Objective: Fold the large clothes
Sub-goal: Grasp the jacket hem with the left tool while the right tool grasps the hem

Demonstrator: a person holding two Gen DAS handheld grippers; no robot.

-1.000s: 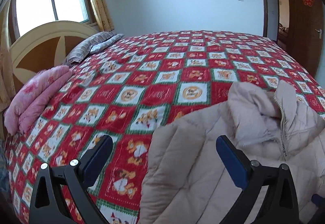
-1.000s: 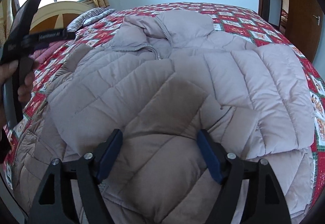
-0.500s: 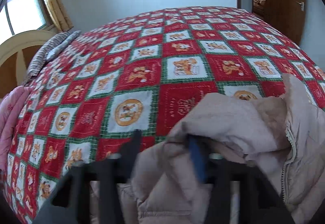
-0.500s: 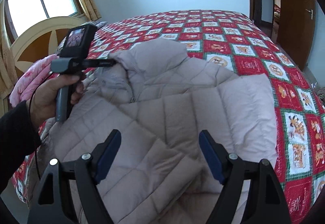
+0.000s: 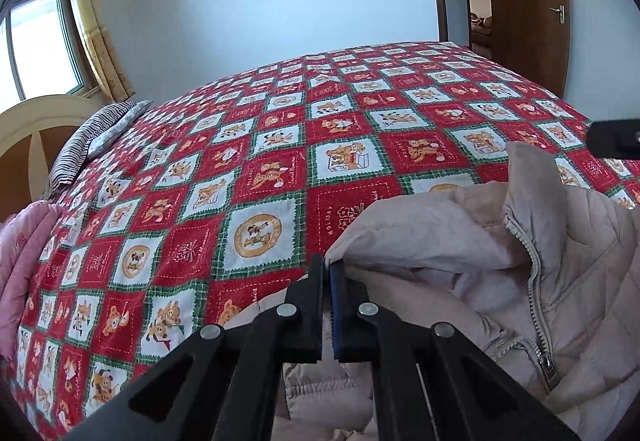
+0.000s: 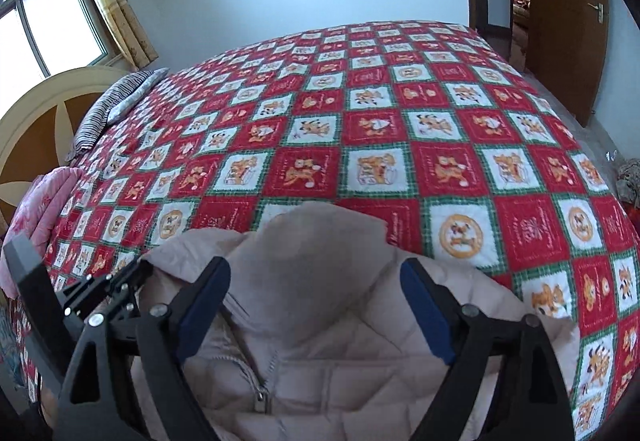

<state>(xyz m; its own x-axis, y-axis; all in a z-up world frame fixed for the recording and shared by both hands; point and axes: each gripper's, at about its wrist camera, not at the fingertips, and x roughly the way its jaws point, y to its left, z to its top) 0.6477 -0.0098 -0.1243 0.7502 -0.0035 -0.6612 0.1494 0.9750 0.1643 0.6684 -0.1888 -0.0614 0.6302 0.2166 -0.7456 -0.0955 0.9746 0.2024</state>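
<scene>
— Fingers first: how do they stand?
— Left gripper (image 5: 327, 273) is pinched tight on the jacket (image 5: 560, 281) at its shoulder edge. Right gripper (image 6: 316, 305) is opening, wide over the collar (image 6: 320, 241), pressing nothing.
— And the jacket?
— Pale beige, quilted, puffy, metal zipper (image 6: 262, 397). It lies on the near side of the bed (image 6: 400, 101), collar pointing far, long axis near to far.
— Around it?
— Red-and-white checked quilt, striped pillow (image 6: 116, 105) far left, pink bedding (image 5: 24, 249) beside it.

Beige quilted jacket (image 5: 460, 241) between the fingers; beyond them a red, white and green checked bedspread (image 5: 280, 161); far left, striped grey pillow (image 5: 92, 141); pink blanket (image 5: 20, 249).
</scene>
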